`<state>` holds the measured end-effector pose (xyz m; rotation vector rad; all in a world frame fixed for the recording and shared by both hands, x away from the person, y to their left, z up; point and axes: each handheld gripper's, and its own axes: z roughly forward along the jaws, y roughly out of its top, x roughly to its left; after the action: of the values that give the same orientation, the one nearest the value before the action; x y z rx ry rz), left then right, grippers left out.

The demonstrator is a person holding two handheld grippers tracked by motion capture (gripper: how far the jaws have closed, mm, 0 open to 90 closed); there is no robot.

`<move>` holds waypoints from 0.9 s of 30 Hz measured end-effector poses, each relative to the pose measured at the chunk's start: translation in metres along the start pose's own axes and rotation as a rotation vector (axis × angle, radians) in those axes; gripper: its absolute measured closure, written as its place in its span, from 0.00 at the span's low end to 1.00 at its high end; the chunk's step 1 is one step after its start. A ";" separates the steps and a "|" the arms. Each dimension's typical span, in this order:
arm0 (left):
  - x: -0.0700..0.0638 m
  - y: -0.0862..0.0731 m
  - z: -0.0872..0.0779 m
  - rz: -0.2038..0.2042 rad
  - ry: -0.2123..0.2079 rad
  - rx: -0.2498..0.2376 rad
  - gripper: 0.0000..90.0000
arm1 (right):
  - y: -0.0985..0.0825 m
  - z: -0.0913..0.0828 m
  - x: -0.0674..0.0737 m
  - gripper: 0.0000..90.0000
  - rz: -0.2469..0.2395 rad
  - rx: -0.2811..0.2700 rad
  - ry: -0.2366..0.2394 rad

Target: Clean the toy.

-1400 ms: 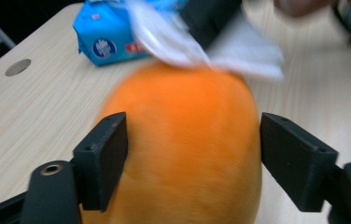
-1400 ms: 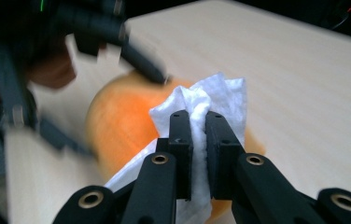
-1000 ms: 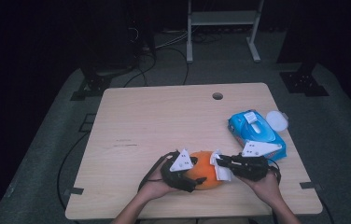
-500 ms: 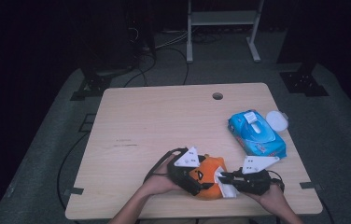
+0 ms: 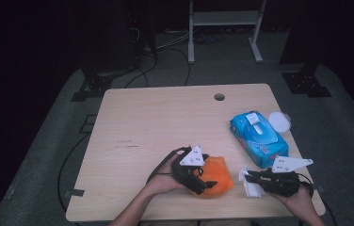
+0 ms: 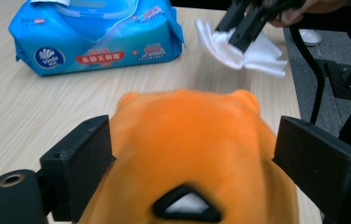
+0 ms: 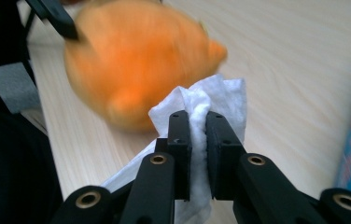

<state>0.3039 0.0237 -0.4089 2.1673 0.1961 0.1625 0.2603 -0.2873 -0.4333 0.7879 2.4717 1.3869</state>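
Resting near the table's [image 5: 132, 122] front edge, the orange plush toy [image 5: 217, 176] sat between the wide-spread jaws of the left gripper [image 5: 202, 181], which had just been opening around it; in the left gripper view the pads stood at the toy's [image 6: 187, 154] flanks, and whether they touched it was hard to tell. A second earlier both grippers had been crowded together at the toy; now the right gripper [image 5: 250, 178] had drawn off to the right, its jaws pinched tight on a crumpled white wipe [image 5: 251, 186]. That suggested a wiping pass had finished or paused, with the toy loosely steadied. The right gripper view showed the wipe [image 7: 206, 107] clamped between the two pads, a detail too small to read from the high view. The left gripper view gave the printed face of the blue wipes pack [image 6: 94, 37], which lay at the table's right side [image 5: 259, 137] beside a small white lid [image 5: 278, 122].
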 end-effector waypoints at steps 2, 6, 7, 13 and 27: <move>0.001 0.002 0.007 0.006 0.006 0.039 0.10 | -0.009 -0.001 -0.003 0.89 0.006 0.036 -0.016; 0.007 0.000 0.015 -0.061 -0.017 0.048 0.10 | -0.021 0.000 -0.010 0.88 0.027 0.067 -0.029; 0.008 0.000 0.015 -0.068 -0.024 0.041 0.10 | -0.023 0.000 -0.011 0.88 0.036 0.068 -0.028; 0.020 0.002 0.003 -0.126 -0.016 -0.001 0.14 | -0.023 0.006 -0.016 0.87 0.046 0.066 -0.030; 0.009 -0.022 0.012 -0.141 -0.019 0.016 0.28 | -0.025 0.014 -0.017 0.70 0.068 0.091 -0.039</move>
<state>0.3135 0.0288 -0.4336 2.1614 0.3390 0.0596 0.2712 -0.2965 -0.4635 0.9168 2.5155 1.2751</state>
